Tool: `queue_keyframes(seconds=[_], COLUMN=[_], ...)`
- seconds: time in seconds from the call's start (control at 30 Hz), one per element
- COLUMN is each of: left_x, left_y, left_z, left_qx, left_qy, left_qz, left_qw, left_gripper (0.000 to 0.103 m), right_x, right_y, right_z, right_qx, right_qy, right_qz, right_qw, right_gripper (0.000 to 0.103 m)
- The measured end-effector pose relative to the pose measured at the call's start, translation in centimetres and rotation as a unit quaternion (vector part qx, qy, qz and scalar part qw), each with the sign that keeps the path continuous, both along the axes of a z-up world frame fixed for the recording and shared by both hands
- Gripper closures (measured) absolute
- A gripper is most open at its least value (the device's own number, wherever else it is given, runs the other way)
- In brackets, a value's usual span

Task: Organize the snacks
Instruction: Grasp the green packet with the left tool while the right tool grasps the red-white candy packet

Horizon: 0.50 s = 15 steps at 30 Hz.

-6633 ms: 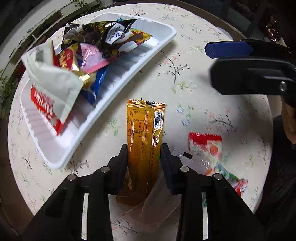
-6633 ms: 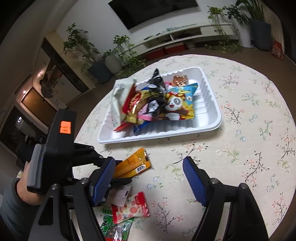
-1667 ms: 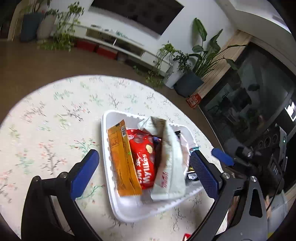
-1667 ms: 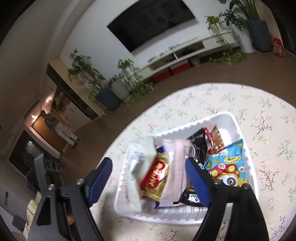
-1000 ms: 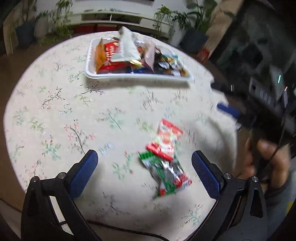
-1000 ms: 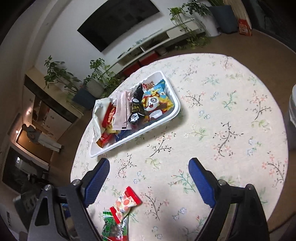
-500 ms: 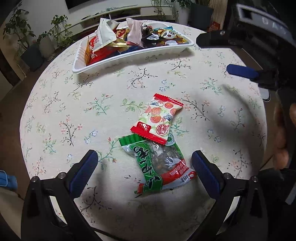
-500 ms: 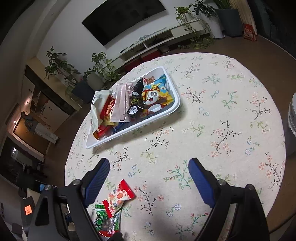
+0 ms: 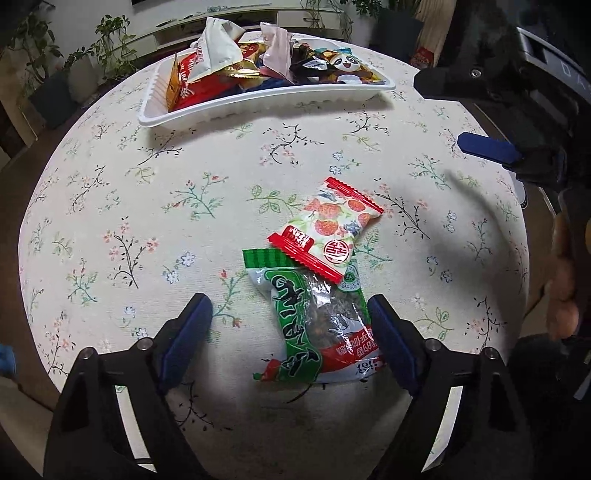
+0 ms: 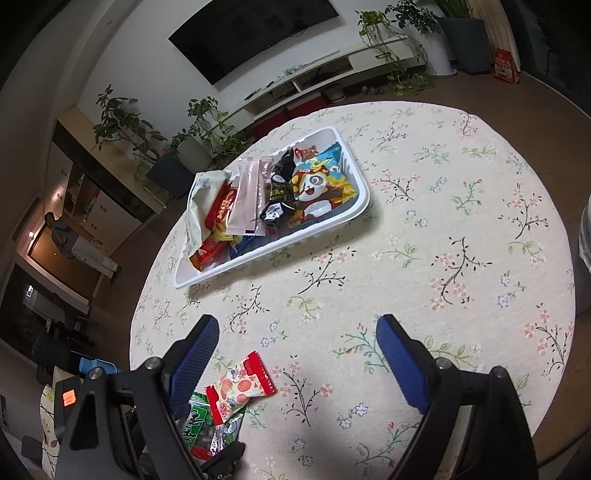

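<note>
Green snack packet lies fully visible between the released left hand-held gripper; the right view half-hides it, its released right hand-held gripper over bare counter.

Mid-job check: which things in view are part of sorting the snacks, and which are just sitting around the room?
Part of the job:
- green snack packet, on the table between the open left gripper fingers
- red-and-white fruit packet, overlapping it
- white tray holding snacks
- right gripper, open, empty

Just around:
- floral tablecloth
- wall TV
- potted plants
</note>
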<state>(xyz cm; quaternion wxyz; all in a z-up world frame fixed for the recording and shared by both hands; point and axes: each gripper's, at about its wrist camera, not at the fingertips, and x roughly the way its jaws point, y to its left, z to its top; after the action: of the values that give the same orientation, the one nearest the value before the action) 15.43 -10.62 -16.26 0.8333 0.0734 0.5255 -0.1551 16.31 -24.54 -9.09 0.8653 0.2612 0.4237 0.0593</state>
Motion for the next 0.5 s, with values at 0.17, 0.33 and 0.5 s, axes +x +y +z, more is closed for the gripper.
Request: queue_keyframes(seconds=[0.17, 0.33, 0.5], left_x=[0.1, 0.15, 0.2], left_y=[0.19, 0.14, 0.1], left_z=[-0.15, -0.22, -0.23], left_qx=[0.004, 0.01, 0.011], left_qy=[-0.003, 0.0, 0.002], left_qz=[-0.007, -0.013, -0.017], left_qw=[1.0, 0.9999, 0.9998], left_gripper=[0.018, 0.017, 0.016], right_x=[0.0, 0.0, 0.03], right_y=[0.25, 0.27, 0.29], right_z=[-0.21, -0.2, -0.25], right_qx=[-0.004, -0.005, -0.004], right_qy=[0.005, 0.007, 0.008], right_qz=[0.004, 0.005, 0.004], right_qw=[1.0, 1.0, 1.0], right_gripper=[0.013, 0.013, 0.013])
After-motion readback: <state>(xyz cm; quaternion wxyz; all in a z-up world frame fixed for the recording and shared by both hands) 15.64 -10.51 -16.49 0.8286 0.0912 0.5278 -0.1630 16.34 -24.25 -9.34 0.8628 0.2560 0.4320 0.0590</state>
